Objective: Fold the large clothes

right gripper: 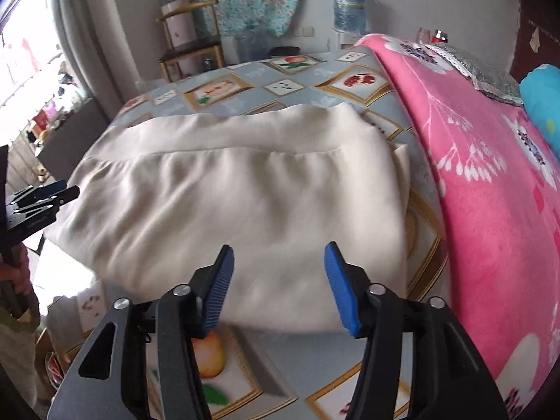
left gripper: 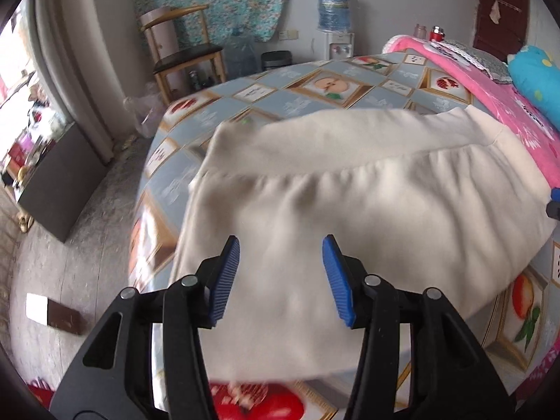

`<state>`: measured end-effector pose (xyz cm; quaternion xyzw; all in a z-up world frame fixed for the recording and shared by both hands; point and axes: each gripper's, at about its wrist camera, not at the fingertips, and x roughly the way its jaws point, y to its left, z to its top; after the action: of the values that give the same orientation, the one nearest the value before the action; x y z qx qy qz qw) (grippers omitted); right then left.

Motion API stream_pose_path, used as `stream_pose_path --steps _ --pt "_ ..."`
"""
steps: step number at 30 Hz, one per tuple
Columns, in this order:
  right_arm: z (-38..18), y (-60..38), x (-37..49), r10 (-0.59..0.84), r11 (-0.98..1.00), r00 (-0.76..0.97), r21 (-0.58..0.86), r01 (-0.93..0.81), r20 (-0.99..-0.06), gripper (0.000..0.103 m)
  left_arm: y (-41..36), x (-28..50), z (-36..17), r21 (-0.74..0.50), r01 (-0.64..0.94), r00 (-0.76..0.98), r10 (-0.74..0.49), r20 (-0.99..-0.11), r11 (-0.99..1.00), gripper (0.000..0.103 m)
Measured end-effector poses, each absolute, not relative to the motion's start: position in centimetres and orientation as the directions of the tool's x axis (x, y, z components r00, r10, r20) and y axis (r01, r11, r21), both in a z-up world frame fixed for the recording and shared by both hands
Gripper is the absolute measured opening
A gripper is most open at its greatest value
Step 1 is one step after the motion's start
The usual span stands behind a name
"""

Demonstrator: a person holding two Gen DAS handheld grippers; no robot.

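A cream garment (left gripper: 350, 210), folded into a thick rectangle, is lying on a bed whose cover (left gripper: 290, 105) is printed with fruit pictures in gold frames. Its gathered band is running left to right across the far part of the fold, and its near edge is sitting close to the near edge of the bed.

The left gripper (left gripper: 281, 276) is hovering above the near left part of the garment with its blue pads (left gripper: 224, 283) standing apart; nothing is lying between them and they are not pressing on the cloth. The right gripper (right gripper: 279, 283) is hanging over the near edge of the garment (right gripper: 245, 203), its jaws likewise parted and holding nothing. In the right wrist view the left gripper (right gripper: 52, 192) is showing at the far left, just beside the garment's left edge, with a hand (right gripper: 15, 273) gripping its handle.

A pink flowered blanket (right gripper: 490, 210) is lying along the right side of the bed, just beside the garment's right edge. A blue cushion (left gripper: 535, 80) is resting at the far right. Beyond the bed a wooden chair (left gripper: 185, 49) is standing by the far wall, with a water dispenser (left gripper: 336, 31) to its right
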<state>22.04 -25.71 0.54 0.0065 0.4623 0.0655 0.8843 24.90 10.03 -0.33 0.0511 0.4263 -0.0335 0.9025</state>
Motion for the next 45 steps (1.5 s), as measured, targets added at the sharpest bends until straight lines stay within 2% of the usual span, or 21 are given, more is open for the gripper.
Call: stream_pose_path --steps 3,6,11,14,16,22,31,36,40,45 --pt "-2.9 -25.3 21.8 0.096 0.993 0.53 0.043 -0.111 -0.843 0.064 12.4 24.0 -2.8 0.038 0.067 0.578 -0.007 -0.816 0.997 0.05" --pt "-2.5 -24.0 21.4 0.032 0.994 0.549 -0.032 -0.107 -0.835 0.065 13.7 23.7 -2.8 -0.022 0.064 0.588 -0.055 -0.807 0.998 0.053" --pt "0.4 -22.9 18.3 0.096 0.995 0.592 0.062 -0.078 -0.8 0.065 13.4 20.6 0.2 -0.045 0.069 0.642 -0.079 -0.763 0.997 0.052" --pt "0.9 -21.9 15.5 0.127 0.992 0.612 0.104 -0.073 -0.78 0.078 12.5 17.0 1.5 -0.133 0.111 0.655 -0.173 -0.735 0.985 0.063" --pt "0.8 -21.3 13.9 0.118 0.993 0.614 0.101 -0.063 -0.78 0.083 11.3 14.4 2.2 -0.172 0.152 0.665 -0.23 -0.711 0.973 0.078" --pt "1.3 -19.5 10.8 0.049 0.999 0.61 0.037 -0.033 -0.791 0.089 8.0 9.7 3.5 -0.23 0.206 0.664 -0.308 -0.682 0.951 0.093" --pt "4.2 -19.1 9.7 -0.042 0.999 0.675 -0.015 0.045 -0.736 0.094 5.4 8.4 7.0 -0.097 0.143 0.766 -0.172 -0.619 0.985 0.095" --pt "5.2 -19.3 9.4 -0.074 0.997 0.7 -0.025 0.079 -0.71 0.096 5.2 9.5 7.7 -0.028 0.038 0.778 -0.048 -0.627 0.999 0.095" --pt "5.1 -19.5 9.7 -0.115 0.993 0.701 -0.068 0.094 -0.704 0.097 5.1 9.8 7.9 0.018 0.012 0.769 0.002 -0.639 1.0 0.095" --pt "4.7 -19.5 10.1 -0.099 0.995 0.695 -0.054 0.087 -0.712 0.097 4.5 10.4 7.8 0.063 0.018 0.766 0.027 -0.642 0.998 0.095"
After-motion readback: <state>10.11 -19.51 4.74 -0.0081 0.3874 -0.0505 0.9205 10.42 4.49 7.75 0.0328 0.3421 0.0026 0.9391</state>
